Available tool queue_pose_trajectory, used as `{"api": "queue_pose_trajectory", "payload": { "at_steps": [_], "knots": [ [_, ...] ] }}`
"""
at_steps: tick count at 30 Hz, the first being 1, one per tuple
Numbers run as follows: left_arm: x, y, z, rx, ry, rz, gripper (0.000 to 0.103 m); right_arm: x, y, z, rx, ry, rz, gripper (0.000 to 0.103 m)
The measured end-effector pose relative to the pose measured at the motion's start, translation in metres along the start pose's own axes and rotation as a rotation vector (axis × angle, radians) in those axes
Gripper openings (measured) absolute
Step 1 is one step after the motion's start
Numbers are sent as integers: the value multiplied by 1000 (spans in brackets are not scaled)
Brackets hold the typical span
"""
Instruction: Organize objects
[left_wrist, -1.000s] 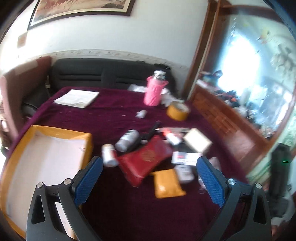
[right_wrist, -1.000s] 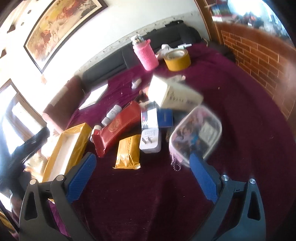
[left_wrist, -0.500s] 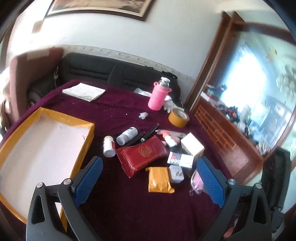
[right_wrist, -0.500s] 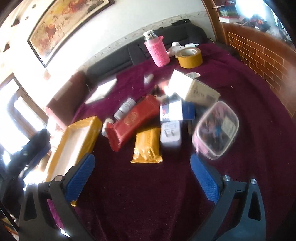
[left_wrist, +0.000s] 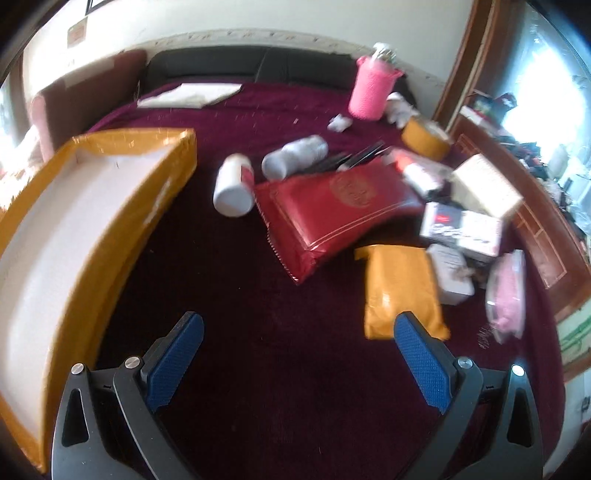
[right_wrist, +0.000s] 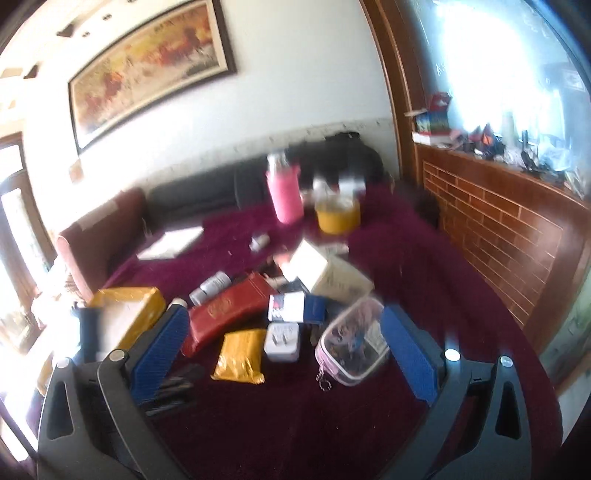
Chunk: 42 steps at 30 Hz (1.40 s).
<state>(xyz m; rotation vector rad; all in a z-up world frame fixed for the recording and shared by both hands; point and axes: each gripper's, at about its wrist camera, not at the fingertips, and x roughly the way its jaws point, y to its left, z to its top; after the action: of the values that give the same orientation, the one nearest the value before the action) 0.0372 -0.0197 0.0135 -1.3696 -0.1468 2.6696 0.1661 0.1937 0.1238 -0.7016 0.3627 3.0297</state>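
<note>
Because both the left gripper (left_wrist: 295, 345) and right gripper (right_wrist: 282, 339) hang with jaws wide and empty above the heaped clutter, a grasp on the red pouch (left_wrist: 332, 214) risks dragging the overlapping white bottle (left_wrist: 234, 184) toward the surface's edge.

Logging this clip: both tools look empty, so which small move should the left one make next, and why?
Probably ease the left tool forward over the yellow foil packet. Its jaws stand open and empty, the packet lies flat just ahead by its right finger, and the open yellow-rimmed box waits alongside.

White wall (right_wrist: 303, 85), framed painting (right_wrist: 147, 74), black sofa (left_wrist: 236, 62), bright window (right_wrist: 498, 62).
</note>
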Motion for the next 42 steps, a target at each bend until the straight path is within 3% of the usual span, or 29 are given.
{"api": "queue_pose_trajectory", "payload": {
  "at_steps": [4, 6, 10, 12, 14, 16, 17, 19, 21, 22, 24, 32, 35, 39, 42],
  "knots": [
    [-6, 4, -3, -9, -20, -30, 100, 10, 2, 0, -14, 22, -4, 103],
    [-7, 2, 0, 8, -27, 7, 100, 23, 4, -5, -30, 83, -25, 103],
    [-2, 9, 1, -14, 19, -19, 99, 48, -5, -19, 12, 199, -17, 103],
    [-10, 14, 4, -16, -32, 11, 99, 53, -4, -25, -4, 223, -35, 103],
    [-30, 20, 8, -19, -131, 57, 100, 54, -3, -28, -32, 226, -76, 103],
    [-50, 27, 12, -18, -229, 71, 101, 48, 0, -23, -51, 195, -99, 103],
    [-53, 28, 17, 6, -231, 62, 101, 44, 0, -20, -54, 168, -108, 103],
    [-45, 26, 26, 76, -151, 19, 101, 37, -3, -11, -38, 122, -75, 103],
    [-38, 21, 28, 123, -87, -43, 101, 49, -9, -8, -9, 210, -15, 103],
    [-38, 16, 27, 133, -83, -68, 101, 63, -14, -12, -3, 300, -21, 103],
    [-42, 4, 23, 162, -77, -114, 101, 69, -24, -20, 18, 316, -46, 103],
    [-3, -60, 23, 245, 28, -120, 100, 63, -62, -29, 120, 312, -58, 103],
    [11, -68, 24, 224, 72, -167, 89, 62, -67, -30, 138, 320, -51, 103],
    [24, -73, 22, 238, 108, -173, 46, 62, -72, -33, 154, 330, -54, 103],
    [25, -76, 19, 250, 67, -137, 45, 65, -75, -33, 165, 332, -49, 103]
  ]
}}
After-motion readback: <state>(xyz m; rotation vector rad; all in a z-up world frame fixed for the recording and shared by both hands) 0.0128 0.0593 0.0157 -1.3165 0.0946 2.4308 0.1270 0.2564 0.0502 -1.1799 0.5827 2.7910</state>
